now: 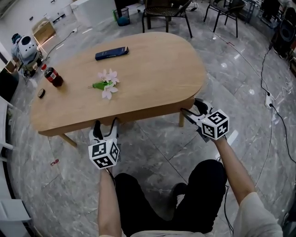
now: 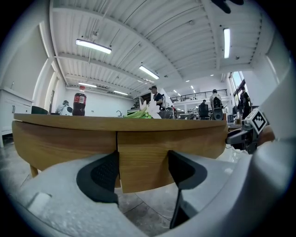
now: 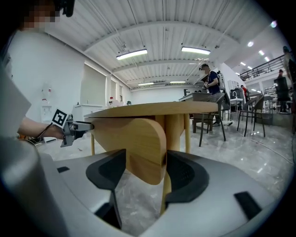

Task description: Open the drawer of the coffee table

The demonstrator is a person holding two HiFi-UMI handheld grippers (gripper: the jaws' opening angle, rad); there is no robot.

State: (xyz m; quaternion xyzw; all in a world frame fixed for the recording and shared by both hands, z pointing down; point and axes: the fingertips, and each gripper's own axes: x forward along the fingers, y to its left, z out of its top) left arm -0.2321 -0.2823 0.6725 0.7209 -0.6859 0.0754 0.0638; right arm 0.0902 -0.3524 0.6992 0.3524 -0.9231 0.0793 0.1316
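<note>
The oval wooden coffee table [image 1: 152,65] has a drawer front [image 1: 148,111] set along its near edge. My left gripper [image 1: 106,124] is at the left end of that front. In the left gripper view the left gripper [image 2: 141,169] stands open, with the drawer front [image 2: 148,157] and its seam just beyond the dark pads [image 2: 104,173]. My right gripper [image 1: 191,106] is at the right end. In the right gripper view the right gripper [image 3: 144,171] is open around the rounded end of the drawer front [image 3: 143,148], with a gap at the left pad [image 3: 107,171].
On the tabletop lie a dark blue flat case [image 1: 111,53], pink flowers [image 1: 106,83], a cola bottle [image 1: 53,77] and a small dark disc [image 1: 41,93]. Chairs [image 1: 166,14] stand beyond the table. A cable [image 1: 268,92] runs over the floor at right.
</note>
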